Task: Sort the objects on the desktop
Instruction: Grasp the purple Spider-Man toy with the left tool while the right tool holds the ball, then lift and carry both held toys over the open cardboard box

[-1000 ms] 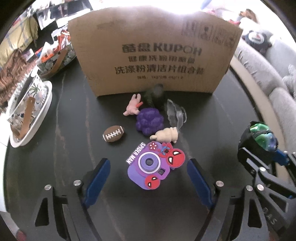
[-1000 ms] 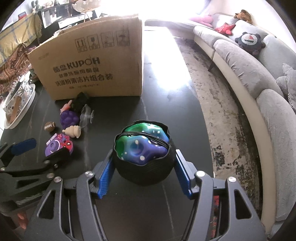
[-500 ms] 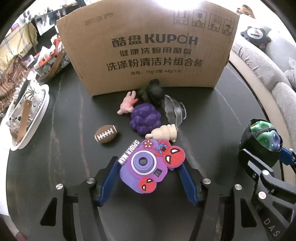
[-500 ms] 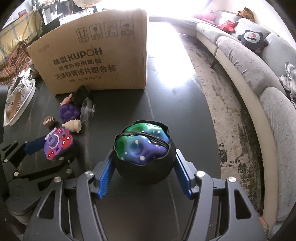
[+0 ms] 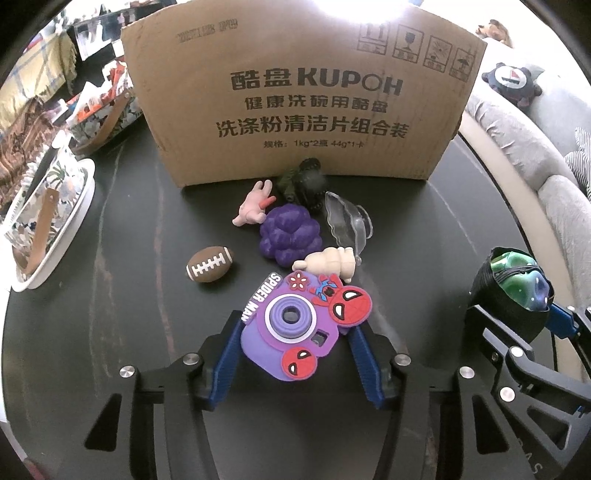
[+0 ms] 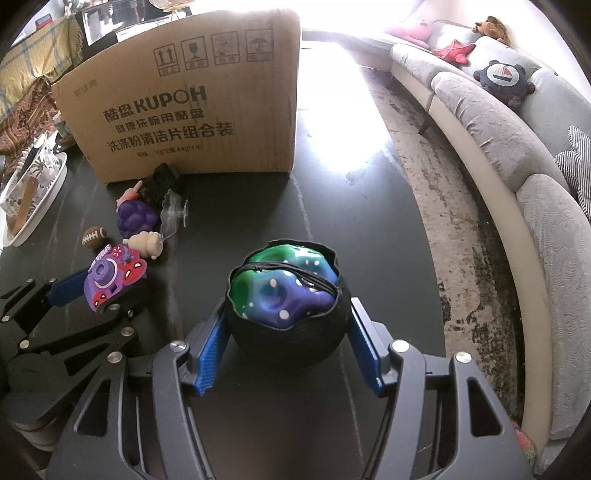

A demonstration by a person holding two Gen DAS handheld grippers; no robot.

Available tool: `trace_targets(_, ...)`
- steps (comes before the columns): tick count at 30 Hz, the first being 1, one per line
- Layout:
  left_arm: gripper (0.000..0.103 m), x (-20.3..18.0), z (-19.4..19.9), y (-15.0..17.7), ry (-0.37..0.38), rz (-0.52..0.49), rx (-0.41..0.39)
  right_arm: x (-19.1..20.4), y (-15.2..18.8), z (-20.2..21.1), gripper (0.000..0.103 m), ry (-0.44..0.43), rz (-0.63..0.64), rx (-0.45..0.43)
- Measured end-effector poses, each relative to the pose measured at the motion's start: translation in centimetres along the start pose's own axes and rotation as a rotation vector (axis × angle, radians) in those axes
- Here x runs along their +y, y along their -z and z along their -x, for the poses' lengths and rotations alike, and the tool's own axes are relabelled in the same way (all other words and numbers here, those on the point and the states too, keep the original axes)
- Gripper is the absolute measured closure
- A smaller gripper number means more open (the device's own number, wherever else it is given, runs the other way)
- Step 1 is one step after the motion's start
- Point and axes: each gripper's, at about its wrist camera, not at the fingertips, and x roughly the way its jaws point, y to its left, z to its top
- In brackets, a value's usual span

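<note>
purple toy camera [image 5: 291, 328] sits between the closing left gripper [image 5: 291, 354] fingers; right gripper [image 6: 286, 354] pinches a black pouch [image 6: 286, 325]; five toys beyond remain unsorted.

Curved grey sofa [image 6: 491, 122] with a round navy sailboat cushion [image 6: 503, 79], pink plush [image 6: 408, 31] and striped pillow [image 6: 578, 162], beside a worn rug [image 6: 465, 229]

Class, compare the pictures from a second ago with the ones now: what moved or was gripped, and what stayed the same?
The left gripper came forward around the purple Spider-Man toy camera, and its jaws are closing on it, blue fingers at its sides. The right gripper still holds the black pouch as before. The toy football, purple grapes and cardboard box have not moved.
</note>
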Motion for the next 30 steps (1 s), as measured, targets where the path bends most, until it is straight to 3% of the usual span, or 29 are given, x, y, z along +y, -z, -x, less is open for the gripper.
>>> trace_targets(10, 0.051, 1.4, 2.6, -0.1, 0.009, 0.004, -0.047, 0.6, -0.3, 2.3, 0.045, 0.015, 0.013, -0.039)
trace_targets(30, 0.051, 4.5, 11.9, 0.4, 0.023, 0.046, -0.214, 4.2, -0.4, 11.6, 0.044, 0.016, 0.072, -0.234)
